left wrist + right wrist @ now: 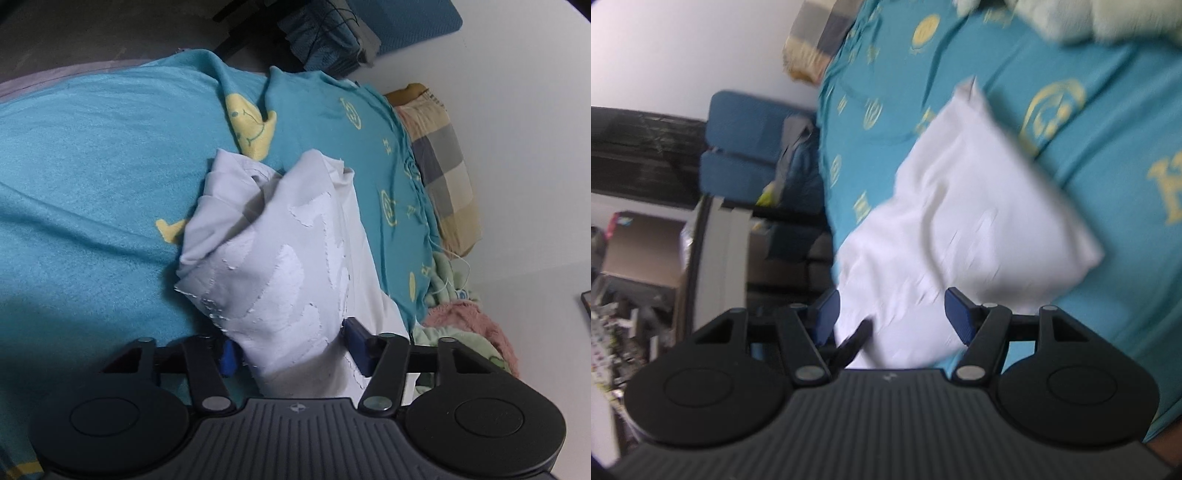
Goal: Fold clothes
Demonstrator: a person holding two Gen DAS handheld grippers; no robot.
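A white garment (pixel 273 258) with a raised white pattern lies bunched on the teal bedspread (pixel 92 166). Its near end runs up between the blue pads (pixel 355 343) of my left gripper (pixel 290 347), which touch the bundle on both sides and hold it. In the blurred right wrist view the same white garment (pixel 960 206) spreads across the teal bedspread (pixel 1108 147). My right gripper (pixel 892 314) hovers over its near edge with the jaws wide apart; cloth shows between the fingers, but the pads do not press on it. A dark strip (pixel 853 341) crosses the cloth near the left finger.
A checked pillow (pixel 443 166) and pink and green bedding (pixel 469 325) lie along the white wall. Beyond the bed's edge are a blue chair (pixel 746 140), dark furniture and a cluttered floor (pixel 620 314).
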